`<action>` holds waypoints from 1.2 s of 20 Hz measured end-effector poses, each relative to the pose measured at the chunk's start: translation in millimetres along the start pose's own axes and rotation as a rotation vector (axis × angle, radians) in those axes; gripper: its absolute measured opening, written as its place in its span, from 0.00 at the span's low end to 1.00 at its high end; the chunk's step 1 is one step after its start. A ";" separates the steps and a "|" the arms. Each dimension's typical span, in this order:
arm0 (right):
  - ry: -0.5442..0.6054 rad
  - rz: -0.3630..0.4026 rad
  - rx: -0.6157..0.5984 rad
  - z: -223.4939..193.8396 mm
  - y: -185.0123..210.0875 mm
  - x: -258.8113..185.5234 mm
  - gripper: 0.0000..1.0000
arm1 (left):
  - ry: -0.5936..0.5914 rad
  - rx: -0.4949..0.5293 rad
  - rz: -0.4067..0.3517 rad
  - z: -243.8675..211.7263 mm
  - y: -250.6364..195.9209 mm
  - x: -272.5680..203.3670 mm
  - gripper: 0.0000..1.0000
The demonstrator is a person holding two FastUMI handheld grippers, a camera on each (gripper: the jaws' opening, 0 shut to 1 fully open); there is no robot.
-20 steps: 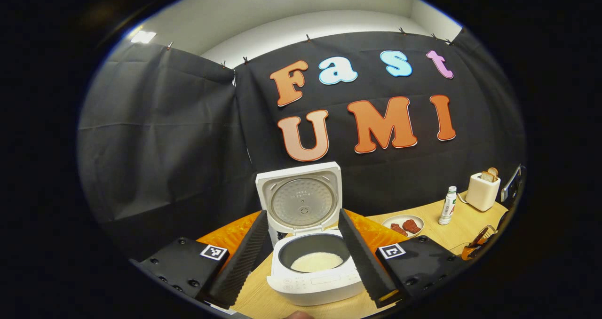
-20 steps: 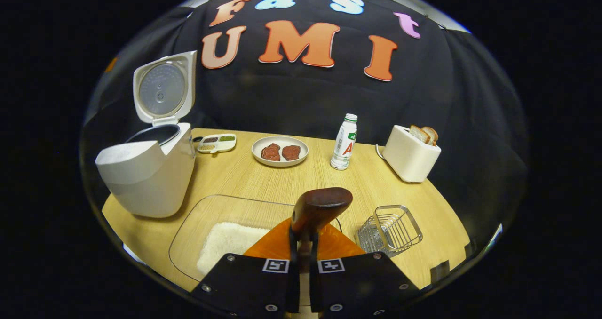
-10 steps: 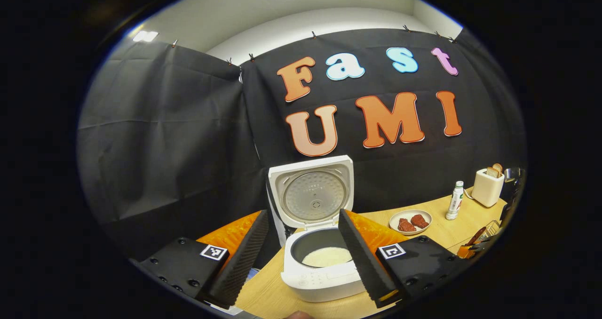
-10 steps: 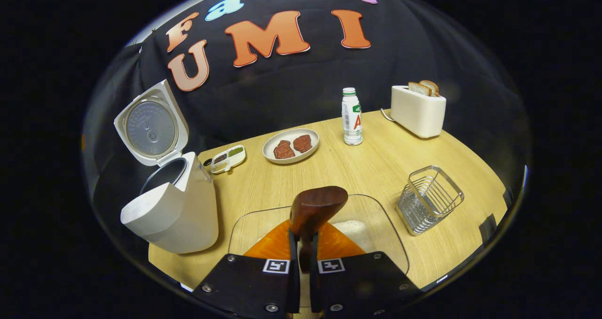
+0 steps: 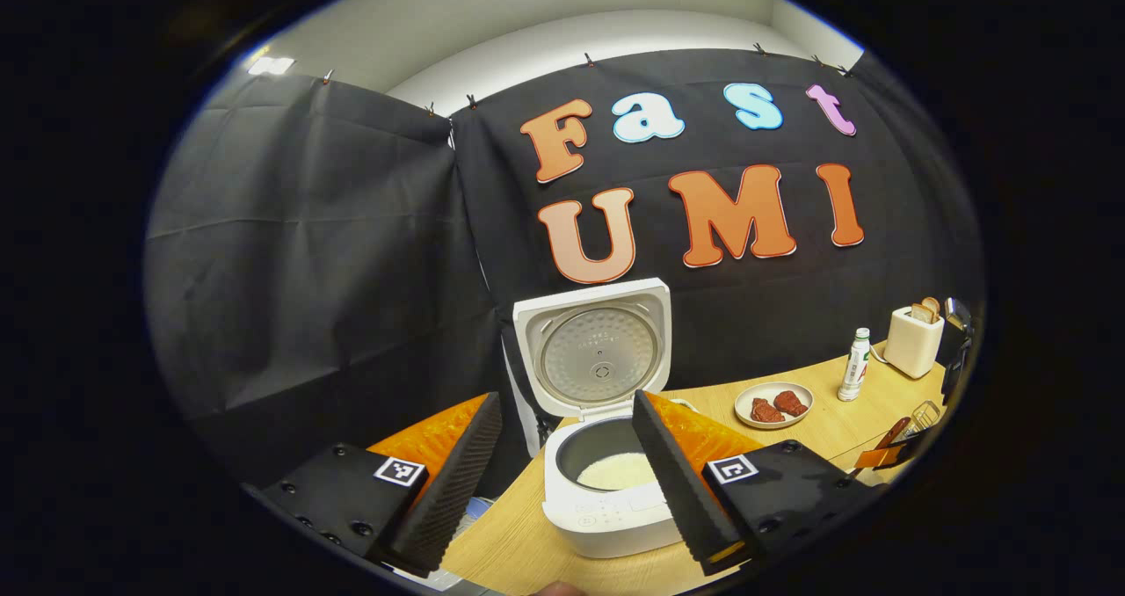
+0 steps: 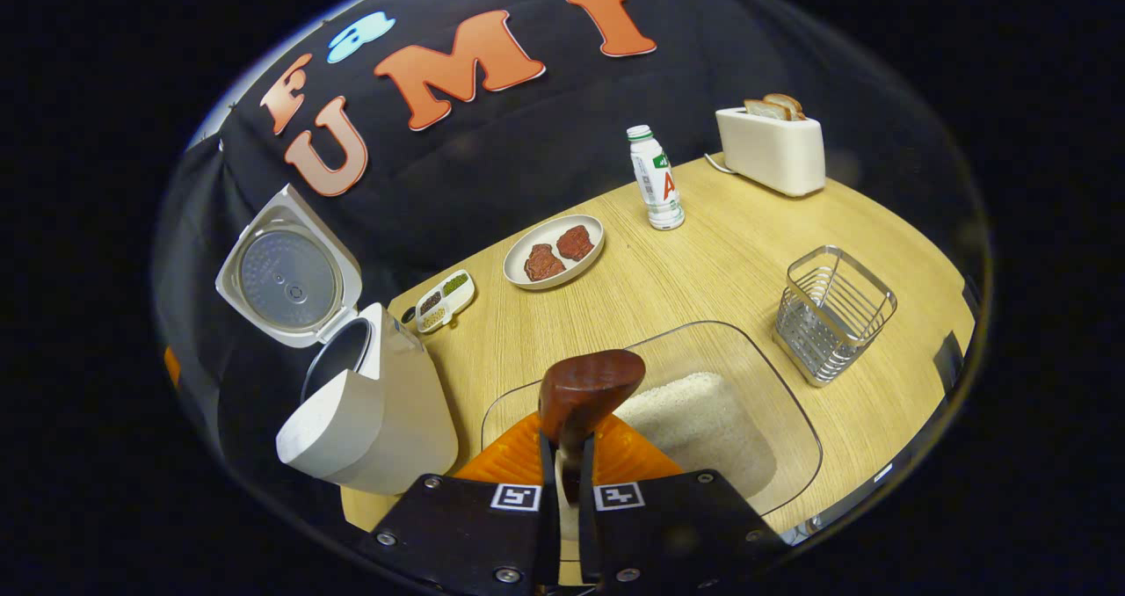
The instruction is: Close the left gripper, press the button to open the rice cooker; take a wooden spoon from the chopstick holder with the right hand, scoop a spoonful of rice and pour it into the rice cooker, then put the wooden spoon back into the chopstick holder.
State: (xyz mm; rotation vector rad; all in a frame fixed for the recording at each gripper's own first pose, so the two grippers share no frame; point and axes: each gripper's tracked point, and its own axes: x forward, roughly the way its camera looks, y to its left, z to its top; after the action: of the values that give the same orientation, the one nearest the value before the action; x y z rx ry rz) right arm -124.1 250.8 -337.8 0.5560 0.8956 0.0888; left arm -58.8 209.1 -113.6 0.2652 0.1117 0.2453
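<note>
- The right gripper (image 6: pixel 568 473) was clamped tight on the wooden spoon (image 6: pixel 584 388), held over the rice tray (image 6: pixel 795 420).
- The left gripper (image 5: pixel 567 482) was spread wide, nothing gripped, in front of the lid-up rice cooker (image 5: pixel 606 499).

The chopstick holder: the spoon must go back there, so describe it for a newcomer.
On the wooden table, look past the clear rice tray, on the toaster's side. The chopstick holder is a wire basket, the one see-through metal thing there.
</note>
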 end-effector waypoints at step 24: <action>0.054 0.368 0.706 82.4 -60.8 -29.4 0.08 | -0.024 -0.005 0.030 33.0 -61.5 -19.0 0.99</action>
State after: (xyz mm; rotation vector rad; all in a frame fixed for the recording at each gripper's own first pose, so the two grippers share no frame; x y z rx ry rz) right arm -89.3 155.3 -306.1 1.3808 0.8584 0.1208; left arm -58.7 138.6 -97.2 0.2653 0.0833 0.2718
